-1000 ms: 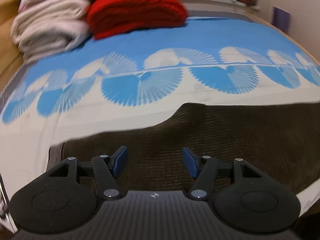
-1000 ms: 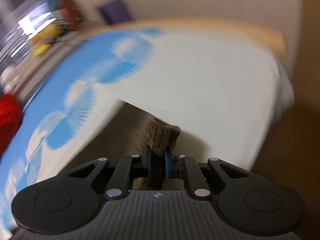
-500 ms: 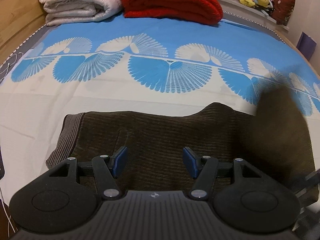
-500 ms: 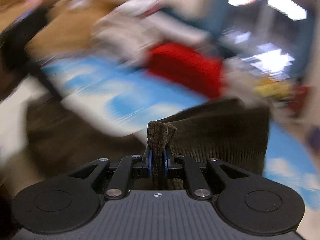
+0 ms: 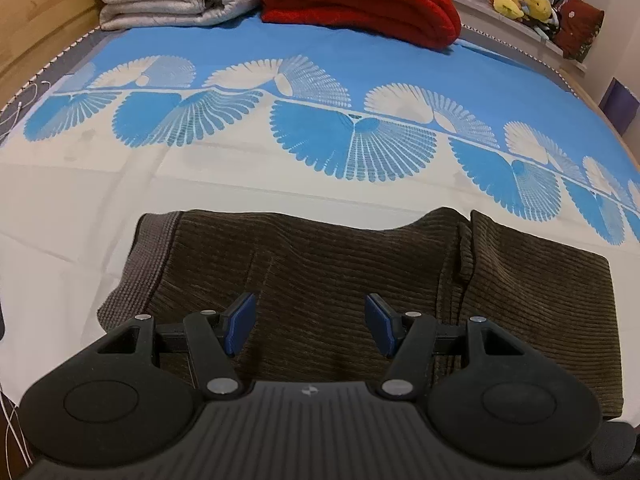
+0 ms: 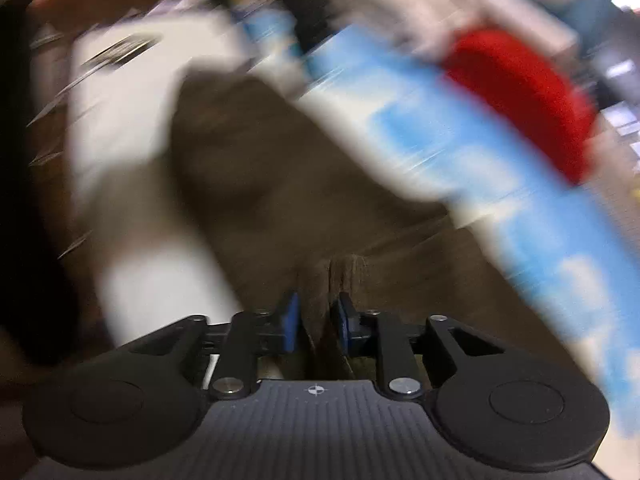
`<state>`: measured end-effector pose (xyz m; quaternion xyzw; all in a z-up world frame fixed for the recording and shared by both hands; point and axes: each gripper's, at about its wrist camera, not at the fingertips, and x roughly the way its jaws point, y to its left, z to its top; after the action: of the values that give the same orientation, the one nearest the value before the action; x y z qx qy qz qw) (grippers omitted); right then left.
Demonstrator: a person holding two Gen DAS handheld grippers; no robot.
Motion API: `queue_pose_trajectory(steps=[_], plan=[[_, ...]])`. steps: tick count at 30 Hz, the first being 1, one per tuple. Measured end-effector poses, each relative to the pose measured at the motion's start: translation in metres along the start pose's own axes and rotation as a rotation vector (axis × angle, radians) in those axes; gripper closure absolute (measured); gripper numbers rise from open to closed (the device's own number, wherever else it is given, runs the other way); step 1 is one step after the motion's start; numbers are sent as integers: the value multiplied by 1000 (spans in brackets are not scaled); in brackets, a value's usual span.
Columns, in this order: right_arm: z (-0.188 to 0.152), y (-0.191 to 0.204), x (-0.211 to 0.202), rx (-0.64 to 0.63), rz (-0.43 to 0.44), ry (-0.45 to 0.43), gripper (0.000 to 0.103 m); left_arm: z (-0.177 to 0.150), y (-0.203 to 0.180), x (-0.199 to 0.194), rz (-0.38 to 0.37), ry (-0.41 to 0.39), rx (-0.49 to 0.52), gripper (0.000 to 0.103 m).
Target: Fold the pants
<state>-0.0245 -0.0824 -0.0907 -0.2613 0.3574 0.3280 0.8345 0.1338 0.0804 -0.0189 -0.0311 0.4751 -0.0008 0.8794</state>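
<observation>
Our right hand-held gripper (image 6: 314, 328) has laid the pants (image 5: 360, 280) leg over, loosening; our left hand-held gripper (image 5: 306, 322) waits wide.

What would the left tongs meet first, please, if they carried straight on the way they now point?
Most likely the brown pants: the open left tongs hover over the folded cloth on the bedspread, aimed slightly downward. How high they sit above it is hard to judge.
</observation>
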Motion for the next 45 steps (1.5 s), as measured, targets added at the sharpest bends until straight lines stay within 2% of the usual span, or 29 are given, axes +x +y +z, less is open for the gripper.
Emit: queue_pose_trajectory(steps=[1,4,7,12,15,16,18,19,23,25,27,29,32,34,38,40,42,43,44,45], plan=[[0,1,-6,-3,-21,-28,79,0,-2,0,-4,-1,2,37],[5,-21,-21,132,-48,-116,55,0,-8,0,-13,-7,17,37],[6,-40,-16,233,-93,-109,54,-1,-11,0,-12,-7,29,37],[10,-32,12,181,-56,-24,54,-3,-5,1,4,2,16,37],[12,-24,27,155,-62,0,54,-4,1,0,9,1,7,37],[13,-23,29,156,-72,1,56,-4,3,0,12,1,3,37],[16,-31,31,194,-70,9,77,-4,8,-1,17,0,-6,37],[16,-35,28,225,-50,-5,93,-5,11,-2,19,-2,-11,37],[22,-35,-11,204,-79,-147,94,-5,23,-5,26,-10,-32,37],[22,-28,-38,166,-63,-252,94,-5,28,-6,23,-15,-39,37],[18,-20,-47,115,-16,-274,94,-5,30,-7,27,-16,-40,37],[13,-11,-31,72,35,-186,94,-5,31,-7,28,-15,-42,37],[3,0,-2,-4,-17,-52,89,-7,32,-8,27,-7,-49,37],[7,-6,-8,56,-15,-77,87,-9,31,-9,26,-8,-48,37],[13,-33,-38,251,-23,-195,80,-10,35,-9,37,-14,-43,37],[9,-47,-37,335,-46,-189,80,-9,43,-9,46,-15,-68,37],[2,-50,-14,337,-40,-57,80,-7,58,-10,53,-18,-125,37],[-4,-46,6,303,4,69,80,-7,67,-11,57,-17,-161,37],[-10,-41,16,272,24,130,80,-6,79,-12,60,-15,-204,37],[-9,-36,14,238,-1,97,80,-8,93,-12,61,-11,-260,37]])
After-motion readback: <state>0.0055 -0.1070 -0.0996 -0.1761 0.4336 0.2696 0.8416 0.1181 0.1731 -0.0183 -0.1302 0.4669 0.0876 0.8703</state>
